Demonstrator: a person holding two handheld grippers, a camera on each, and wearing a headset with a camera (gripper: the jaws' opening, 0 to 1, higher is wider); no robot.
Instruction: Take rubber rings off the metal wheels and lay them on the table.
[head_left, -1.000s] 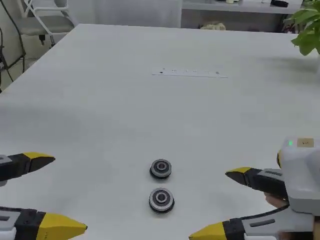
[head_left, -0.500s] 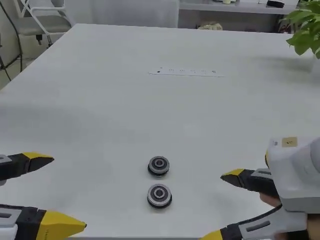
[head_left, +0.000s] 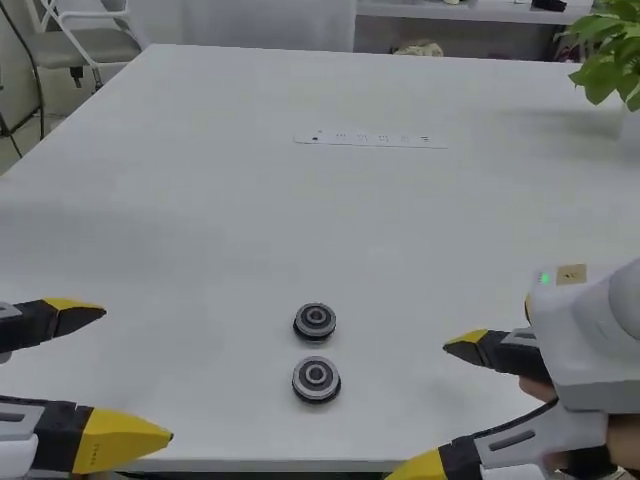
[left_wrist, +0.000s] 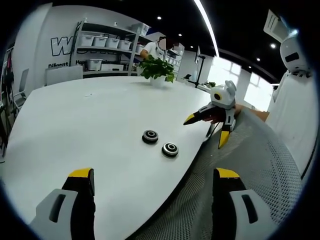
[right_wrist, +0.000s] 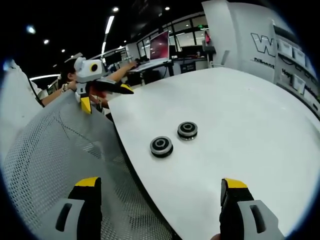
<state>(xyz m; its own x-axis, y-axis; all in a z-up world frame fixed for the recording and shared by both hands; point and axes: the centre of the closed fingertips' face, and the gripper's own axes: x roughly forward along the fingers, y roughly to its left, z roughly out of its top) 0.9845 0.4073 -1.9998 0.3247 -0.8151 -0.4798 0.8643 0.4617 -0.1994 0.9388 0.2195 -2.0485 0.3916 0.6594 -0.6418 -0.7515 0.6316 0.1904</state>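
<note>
Two metal wheels (head_left: 315, 322), rubber rings (head_left: 296, 381) apparently on, sat near the table's (head_left: 300, 200) front edge; the left hand-held gripper (head_left: 137, 374) and right hand-held gripper (head_left: 420, 408) flanked them, both spread wide, presumably readying a grab

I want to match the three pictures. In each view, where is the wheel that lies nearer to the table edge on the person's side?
Head view: the near wheel is low in the centre, directly below the other wheel.
Left gripper view: the near wheel is near the centre, right of and below the other wheel.
Right gripper view: the near wheel is near the centre, left of and below the other wheel.
Shared landmark: the other wheel, farther in on the table.
</note>
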